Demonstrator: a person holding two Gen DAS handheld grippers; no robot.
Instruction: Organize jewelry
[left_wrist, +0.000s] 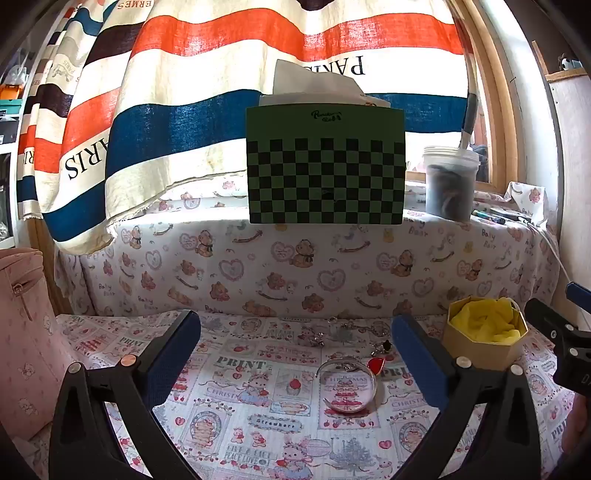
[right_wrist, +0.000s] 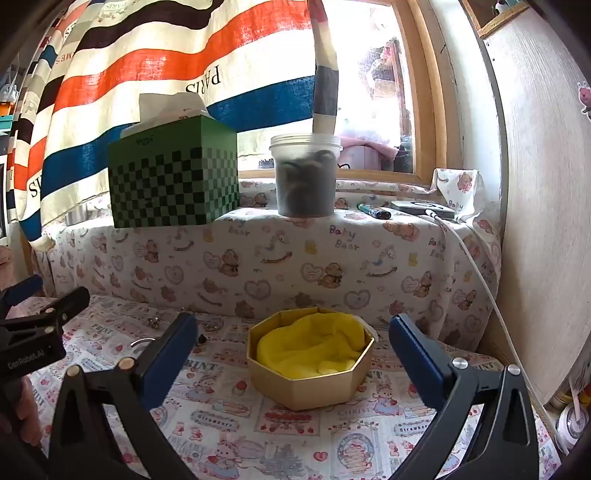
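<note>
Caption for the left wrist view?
Open left hand-held gripper above clear round bangle beside gold octagonal box.

The left hand-held gripper (left_wrist: 295, 354) has its jaws spread wide, nothing between its blue pads (left_wrist: 173, 354); one black finger reaches up from 7 o'clock in its own view, the other from 5 o'clock; it tilts slightly downward. The right hand-held gripper (right_wrist: 291, 354) is likewise spread wide, its blue pads (right_wrist: 417, 362) gripping nothing, fingers rising from 7 and 5 o'clock, tilted slightly down; in the left wrist view it shows at 3 o'clock, and the left one shows at 9 o'clock in the right wrist view.
</note>
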